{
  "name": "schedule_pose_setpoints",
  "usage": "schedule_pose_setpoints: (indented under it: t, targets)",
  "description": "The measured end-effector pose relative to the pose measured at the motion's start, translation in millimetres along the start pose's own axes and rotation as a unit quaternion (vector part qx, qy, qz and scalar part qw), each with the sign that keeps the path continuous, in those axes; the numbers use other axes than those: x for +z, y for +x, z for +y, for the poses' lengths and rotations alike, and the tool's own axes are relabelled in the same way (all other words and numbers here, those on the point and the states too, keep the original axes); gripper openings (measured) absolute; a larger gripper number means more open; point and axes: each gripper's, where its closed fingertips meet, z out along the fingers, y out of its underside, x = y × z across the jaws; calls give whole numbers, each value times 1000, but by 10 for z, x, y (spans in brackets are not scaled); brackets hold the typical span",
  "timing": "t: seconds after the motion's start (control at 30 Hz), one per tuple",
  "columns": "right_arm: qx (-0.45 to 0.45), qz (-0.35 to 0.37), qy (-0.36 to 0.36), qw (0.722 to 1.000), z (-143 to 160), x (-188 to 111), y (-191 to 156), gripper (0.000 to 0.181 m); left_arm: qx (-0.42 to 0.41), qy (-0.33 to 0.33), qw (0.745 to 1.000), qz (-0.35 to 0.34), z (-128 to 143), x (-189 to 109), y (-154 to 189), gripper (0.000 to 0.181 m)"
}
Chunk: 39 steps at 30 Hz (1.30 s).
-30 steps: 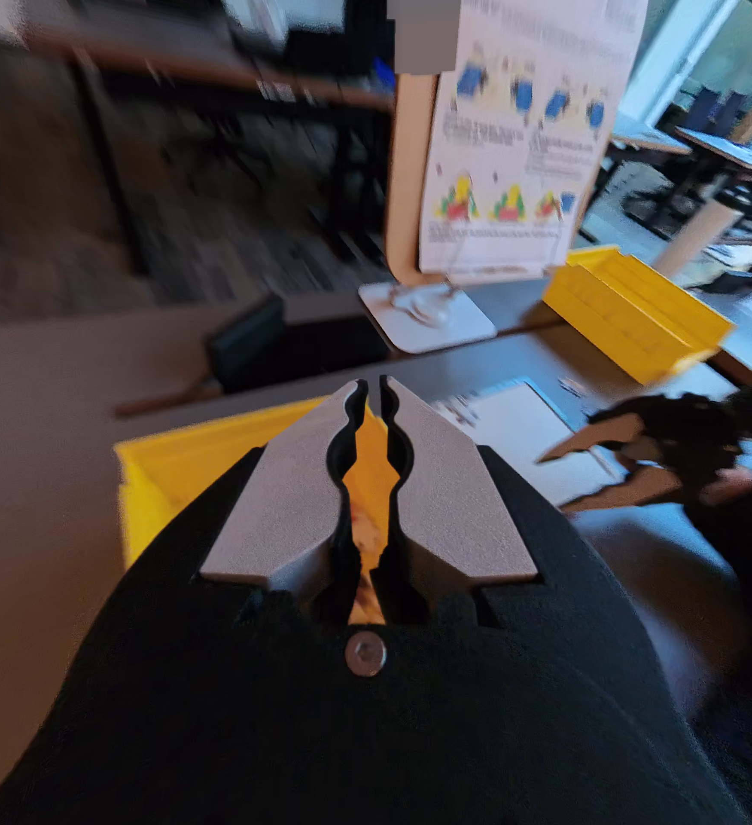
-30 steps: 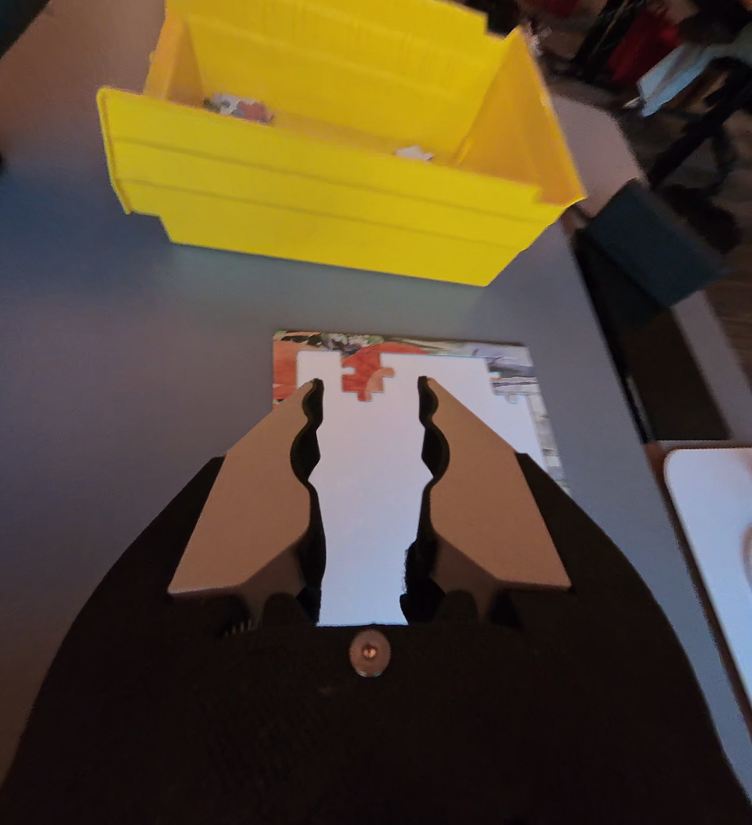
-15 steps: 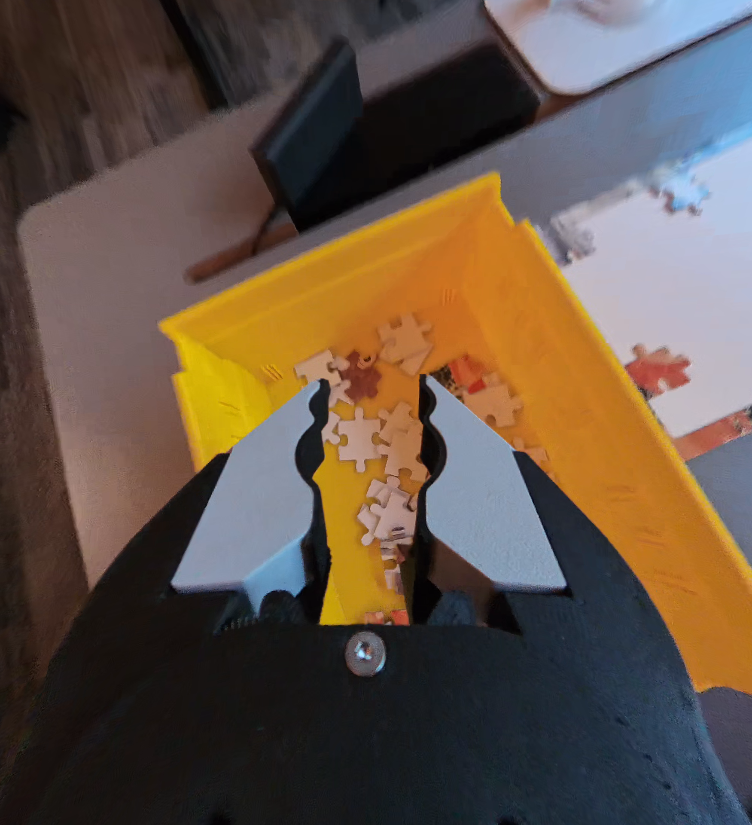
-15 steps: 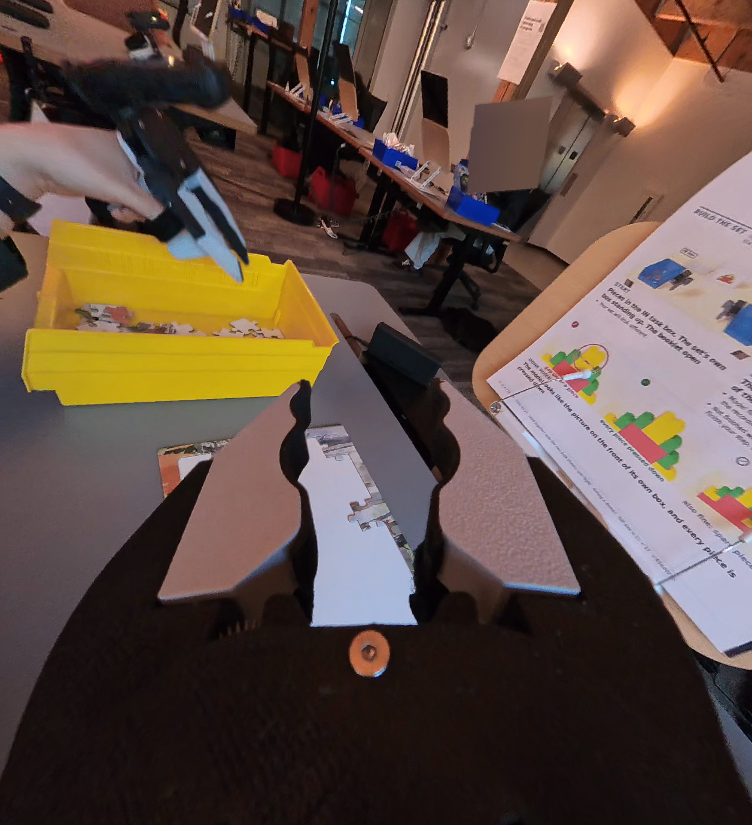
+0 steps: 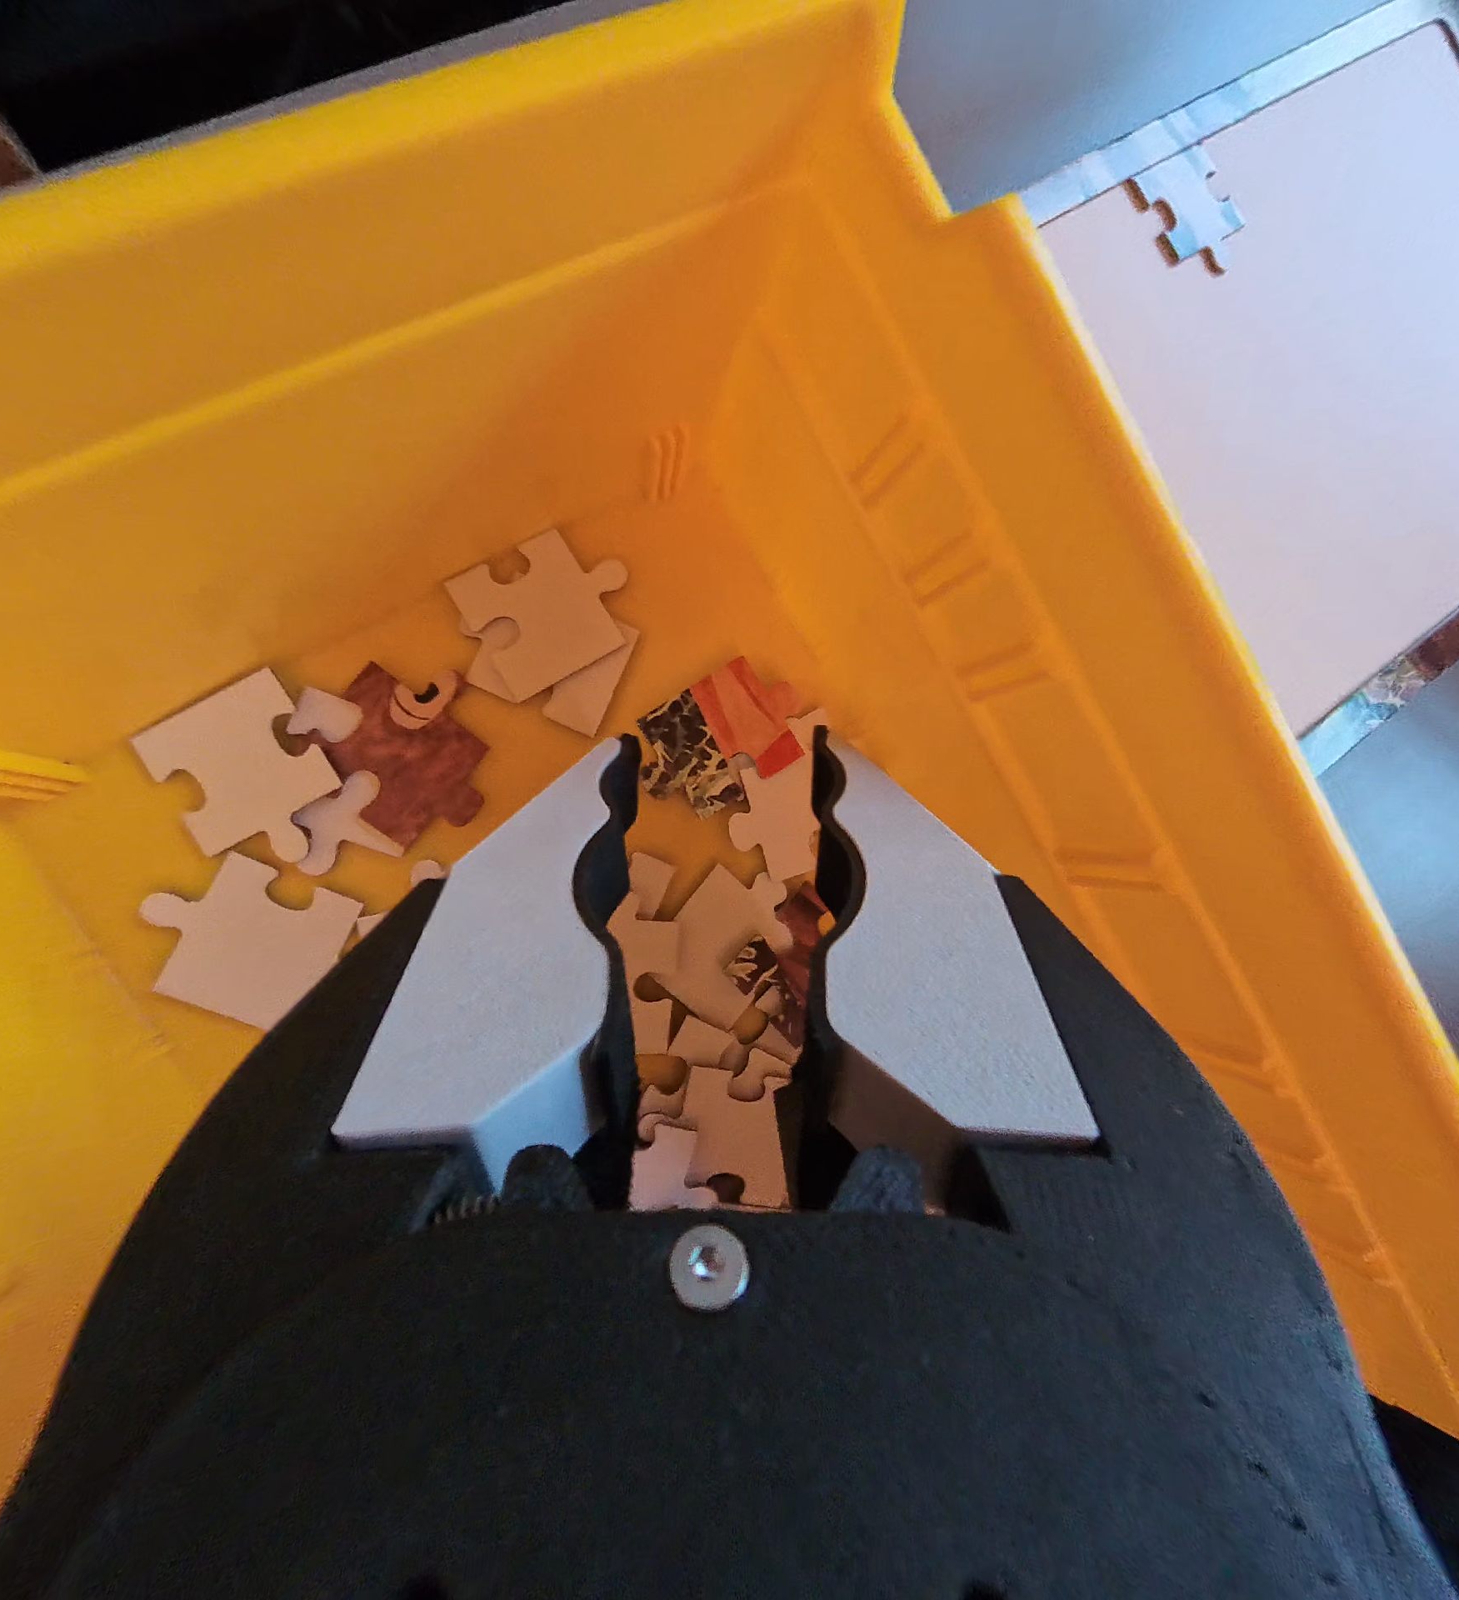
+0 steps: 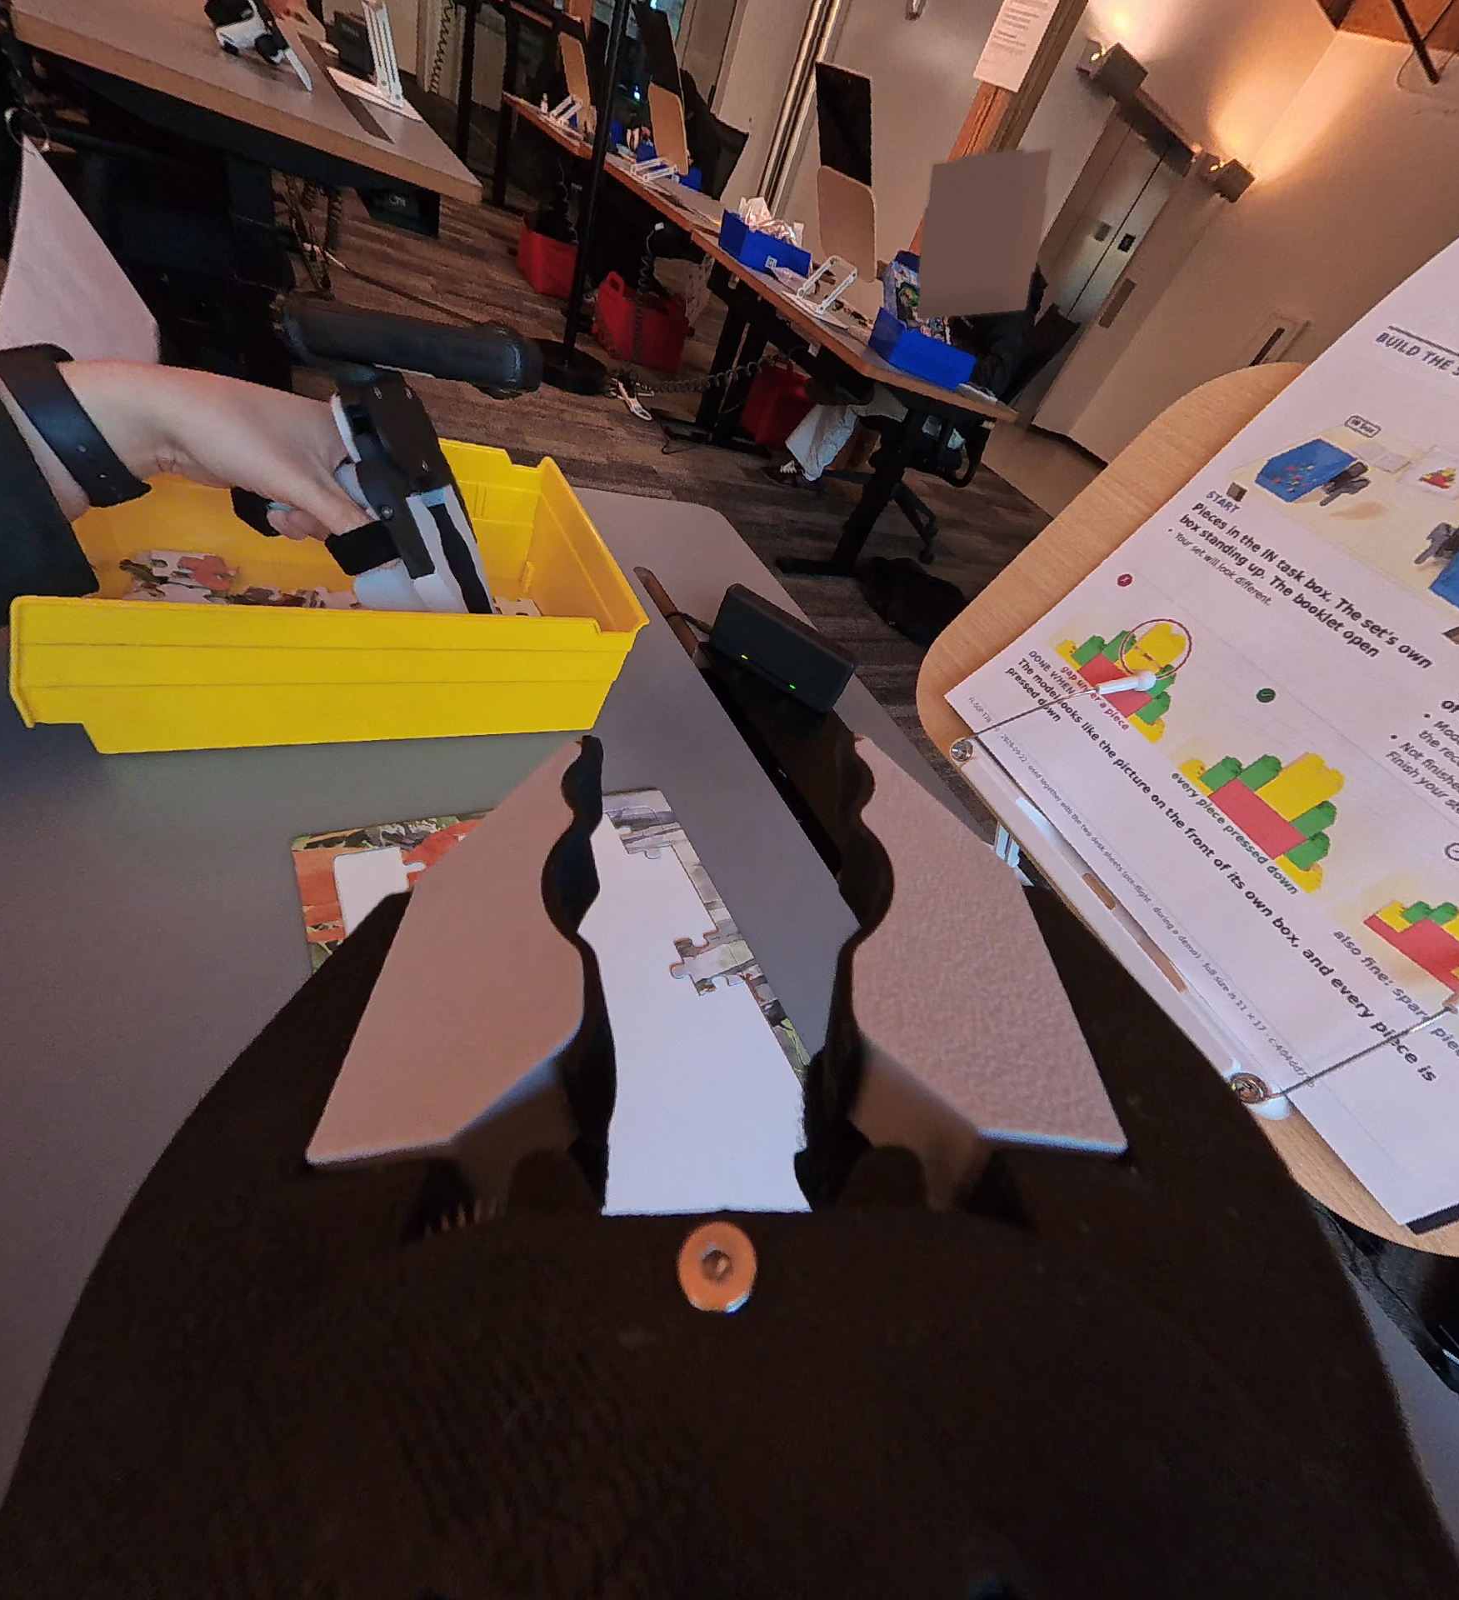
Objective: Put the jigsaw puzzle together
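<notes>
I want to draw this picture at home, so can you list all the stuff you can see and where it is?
yellow bin: one, yellow, on the far left part of the table.
loose puzzle pieces: many, mostly white backs up, a few coloured, inside the bin.
puzzle board: one, white middle with a picture border, a few pieces fitted along its edges, flat on the table below the right gripper.
table: one, grey.
black box: one, with a small green light, at the table's far edge.
instruction sheet: one, white with coloured brick pictures, propped on a wooden stand at right.
left gripper: one, black and grey, open, tips down in the bin.
right gripper: one, black and grey, open, above the board.
hand: one, holding the left gripper.
</notes>
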Motion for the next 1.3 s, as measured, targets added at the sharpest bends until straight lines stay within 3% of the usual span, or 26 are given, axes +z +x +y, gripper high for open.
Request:
schedule_pose_setpoints:
  t: [0.1, 0.17, 0.23, 0.33, 0.47, 0.7, 1.07, 1.3]
  targets:
    - [1, 1, 0, 1000, 1, -13, 13, 54, -19, 23, 998, -55, -55, -86, -233, 36]
    - [4, 1, 2, 1000, 2, -19, 21, 54, -63, 82, 988, -117, -201, -276, -499, 30]
    - [4, 2, 0, 1000, 11, -21, 32, 54, -105, 137, 980, -103, -312, -419, -548, 31]
    - [4, 4, -4, 1000, 29, -19, 42, 55, -130, 159, 977, -63, -341, -430, -531, 32]
    - [2, 3, -10, 1000, 55, -11, 41, 55, -149, 128, 980, -39, -236, -269, -513, 33]
    - [0, 2, -13, 1000, 58, -13, 40, 54, -164, 69, 981, -81, -23, -175, -652, 36]
    - [-2, 10, -6, 1000, 8, -86, 90, 54, -51, -20, 982, -183, 148, -20, -747, 33]
    - [-2, 10, -4, 1000, -6, -104, 98, 54, 8, -30, 987, -158, 153, -37, -627, 23]
